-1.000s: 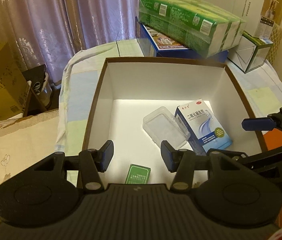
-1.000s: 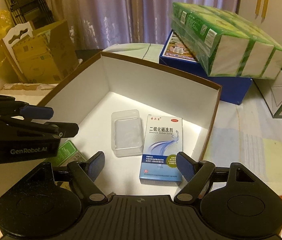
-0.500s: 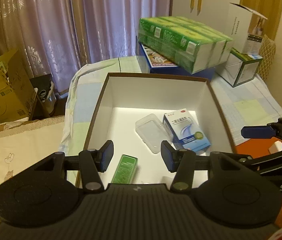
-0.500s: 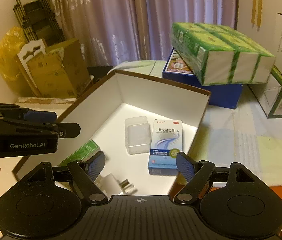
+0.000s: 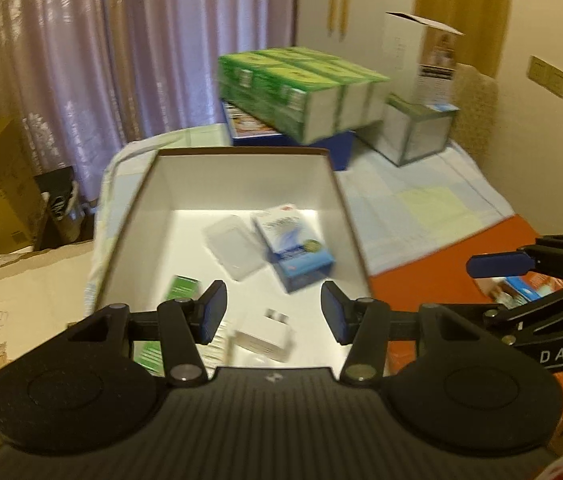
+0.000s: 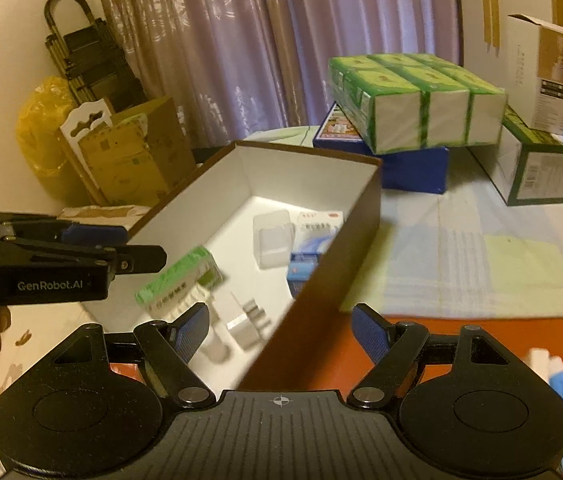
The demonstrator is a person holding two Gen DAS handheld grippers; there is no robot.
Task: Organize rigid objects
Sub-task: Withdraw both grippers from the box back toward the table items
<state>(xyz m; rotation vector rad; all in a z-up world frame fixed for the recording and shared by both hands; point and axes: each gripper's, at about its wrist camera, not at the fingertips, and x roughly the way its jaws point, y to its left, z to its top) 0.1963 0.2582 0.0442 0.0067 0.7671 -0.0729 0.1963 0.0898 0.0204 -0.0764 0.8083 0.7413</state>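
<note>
Left gripper (image 5: pixel 273 314): its two blue-tipped fingers stand partly apart with nothing between them; it hangs over the near end of the big box
Right gripper (image 6: pixel 279 334): its fingers stand wide apart and hold nothing; the near right wall of the big box shows in the gap between them
Big box (image 5: pixel 345 216): open on top, brown outside and white inside; it sits on a table with a pale checked cloth (image 5: pixel 421 208) and an orange mat (image 5: pixel 433 264)
White plug (image 5: pixel 267 334): lies on the box floor at the near end, just in front of the left gripper; its metal prongs show in the right wrist view
Green packet (image 6: pixel 179 276): lies in the near left part of the box, close to the white plug
Clear case (image 5: pixel 233 246): lies flat in the middle of the box, just beside the blue and white box
Blue and white box (image 5: pixel 293 246): lies flat in the right half of the big box, near its right wall; the print on it is too blurry to read
Behind the big box: a green pack of cartons (image 6: pixel 413 100) rests on a dark blue box (image 6: pixel 413 168), and a tall white carton (image 5: pixel 417 60) stands to the right
Far back: a light purple curtain (image 5: pixel 121 48) hangs there, and brown cardboard boxes (image 6: pixel 129 152) stand at the left
Small things at the right edge: some blue and white bits lie on the orange mat, too blurry to tell what they are
</note>
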